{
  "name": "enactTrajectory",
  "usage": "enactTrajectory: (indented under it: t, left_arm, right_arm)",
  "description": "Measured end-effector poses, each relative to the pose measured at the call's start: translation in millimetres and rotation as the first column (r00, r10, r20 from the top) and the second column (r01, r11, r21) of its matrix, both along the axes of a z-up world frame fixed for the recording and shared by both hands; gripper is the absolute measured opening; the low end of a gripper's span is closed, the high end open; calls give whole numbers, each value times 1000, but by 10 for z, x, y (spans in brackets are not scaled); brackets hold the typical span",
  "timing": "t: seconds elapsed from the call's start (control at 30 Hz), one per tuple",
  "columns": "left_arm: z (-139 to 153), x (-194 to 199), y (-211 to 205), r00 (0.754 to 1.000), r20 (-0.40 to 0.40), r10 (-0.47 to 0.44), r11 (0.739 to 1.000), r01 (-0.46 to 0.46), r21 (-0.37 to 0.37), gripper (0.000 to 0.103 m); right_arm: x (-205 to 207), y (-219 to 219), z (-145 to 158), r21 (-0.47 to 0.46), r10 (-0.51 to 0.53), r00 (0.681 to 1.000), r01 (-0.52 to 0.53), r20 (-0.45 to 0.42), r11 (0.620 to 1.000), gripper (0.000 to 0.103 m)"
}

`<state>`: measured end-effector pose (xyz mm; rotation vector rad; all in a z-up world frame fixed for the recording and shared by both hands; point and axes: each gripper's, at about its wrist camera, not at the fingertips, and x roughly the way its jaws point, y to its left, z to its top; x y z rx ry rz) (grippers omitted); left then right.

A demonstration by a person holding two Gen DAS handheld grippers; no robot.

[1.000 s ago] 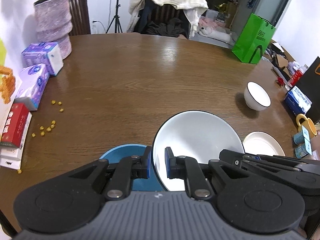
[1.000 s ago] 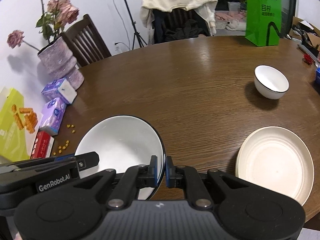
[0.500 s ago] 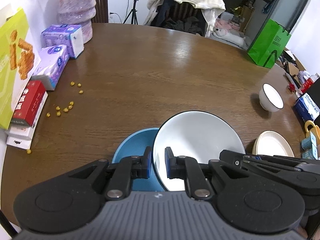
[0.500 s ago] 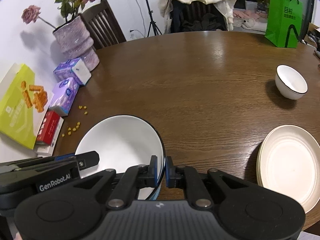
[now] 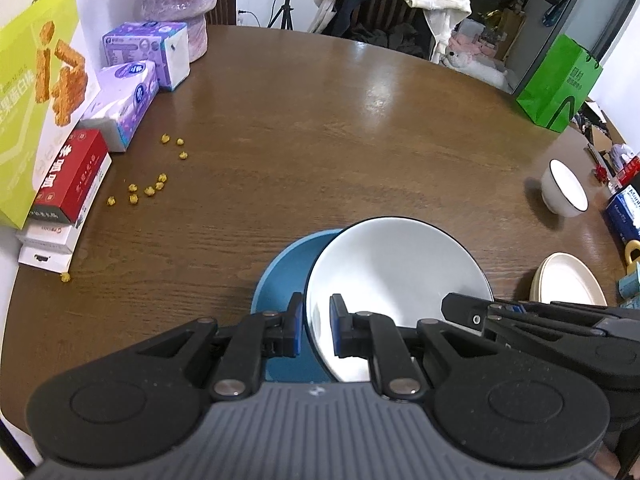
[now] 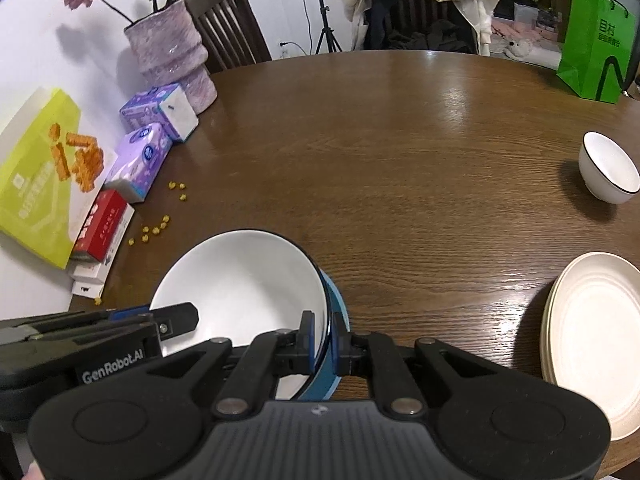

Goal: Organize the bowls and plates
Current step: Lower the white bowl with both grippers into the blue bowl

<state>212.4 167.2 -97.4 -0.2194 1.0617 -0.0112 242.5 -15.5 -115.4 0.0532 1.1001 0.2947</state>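
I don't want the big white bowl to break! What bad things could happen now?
Both the left gripper and right gripper pinch only the thin rim of the big white bowl, so it might slip. It hangs off-centre over the blue bowl, so it could clink or land crooked.

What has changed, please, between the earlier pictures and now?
Both grippers carried the large white black-rimmed bowl down over the blue bowl, which shows more now. The left gripper and right gripper stay clamped on its rim. The small white bowl and cream plates stayed put.
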Motion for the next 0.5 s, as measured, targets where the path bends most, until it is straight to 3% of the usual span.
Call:
enactTrajectory:
  t: [0.5]
  left_arm:
    - [-216,3,14,1000,-25,-15,998,17,56,14]
  right_arm:
    - [43,132,-208,-23,56,998,-56,-3,998,8]
